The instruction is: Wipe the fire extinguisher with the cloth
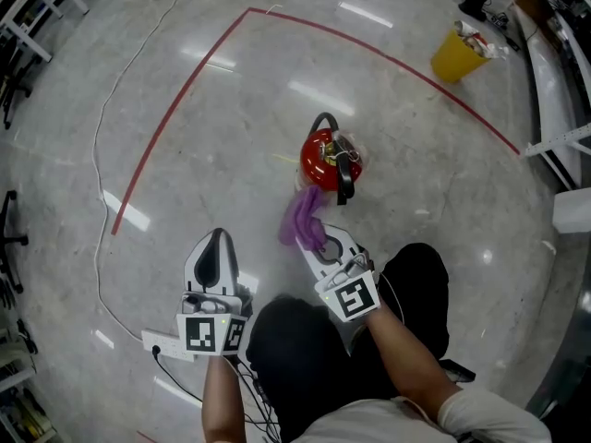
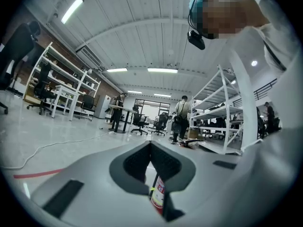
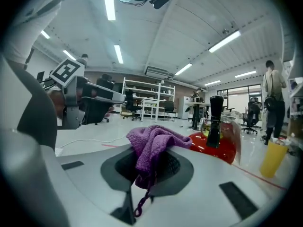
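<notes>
Left gripper view: the fire extinguisher (image 2: 158,198) shows only as a red-and-white sliver in the slot below the closed jaws of the left hand-held gripper (image 2: 151,144). The rest is behind the gripper's body. Label print is too small to read.

Right gripper view: the cloth (image 3: 154,148), pinched in the right hand-held gripper (image 3: 152,167), covers the extinguisher's left side. The extinguisher's base is behind the gripper's body.

Head view: the extinguisher is seen from above, so its cylinder is mostly hidden under its own top, and the cloth overlaps its near side. The contents of the yellow bin (image 1: 454,55) are too small to tell. The person (image 1: 388,423) is cut off by the bottom edge.
</notes>
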Demonstrator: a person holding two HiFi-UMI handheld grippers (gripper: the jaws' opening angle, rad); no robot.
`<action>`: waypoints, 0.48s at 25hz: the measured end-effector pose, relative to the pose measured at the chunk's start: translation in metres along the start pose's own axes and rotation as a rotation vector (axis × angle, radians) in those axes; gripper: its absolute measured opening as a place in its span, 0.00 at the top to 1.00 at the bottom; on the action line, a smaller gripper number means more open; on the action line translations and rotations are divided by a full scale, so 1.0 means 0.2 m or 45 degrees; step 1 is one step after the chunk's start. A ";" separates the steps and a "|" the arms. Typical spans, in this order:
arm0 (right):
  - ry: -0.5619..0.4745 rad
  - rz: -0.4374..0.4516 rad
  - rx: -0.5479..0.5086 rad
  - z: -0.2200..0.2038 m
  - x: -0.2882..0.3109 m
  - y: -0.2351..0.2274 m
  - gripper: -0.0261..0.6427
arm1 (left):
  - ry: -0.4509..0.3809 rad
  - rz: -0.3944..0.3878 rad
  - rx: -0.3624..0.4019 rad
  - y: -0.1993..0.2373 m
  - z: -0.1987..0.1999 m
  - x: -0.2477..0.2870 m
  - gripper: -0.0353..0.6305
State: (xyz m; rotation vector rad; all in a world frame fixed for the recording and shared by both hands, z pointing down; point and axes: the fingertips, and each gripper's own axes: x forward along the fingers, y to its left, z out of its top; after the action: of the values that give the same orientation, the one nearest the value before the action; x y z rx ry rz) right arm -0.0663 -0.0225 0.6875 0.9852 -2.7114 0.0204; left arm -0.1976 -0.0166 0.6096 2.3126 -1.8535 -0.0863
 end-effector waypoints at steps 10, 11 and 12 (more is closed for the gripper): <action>0.065 -0.010 0.029 -0.20 0.23 -0.15 0.89 | 0.014 -0.002 -0.035 0.05 -0.06 0.01 0.94; 0.076 -0.015 0.045 -0.22 0.24 -0.16 0.89 | 0.016 -0.003 -0.038 0.05 -0.07 0.01 0.94; 0.086 -0.021 0.057 -0.24 0.26 -0.18 0.89 | 0.017 -0.003 -0.040 0.05 -0.07 0.02 0.94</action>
State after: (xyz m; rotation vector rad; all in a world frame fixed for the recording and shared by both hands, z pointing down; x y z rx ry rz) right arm -0.0704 -0.0770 0.7445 1.0008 -2.6518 0.1094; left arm -0.2049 -0.0208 0.6257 2.2887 -1.8297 -0.0995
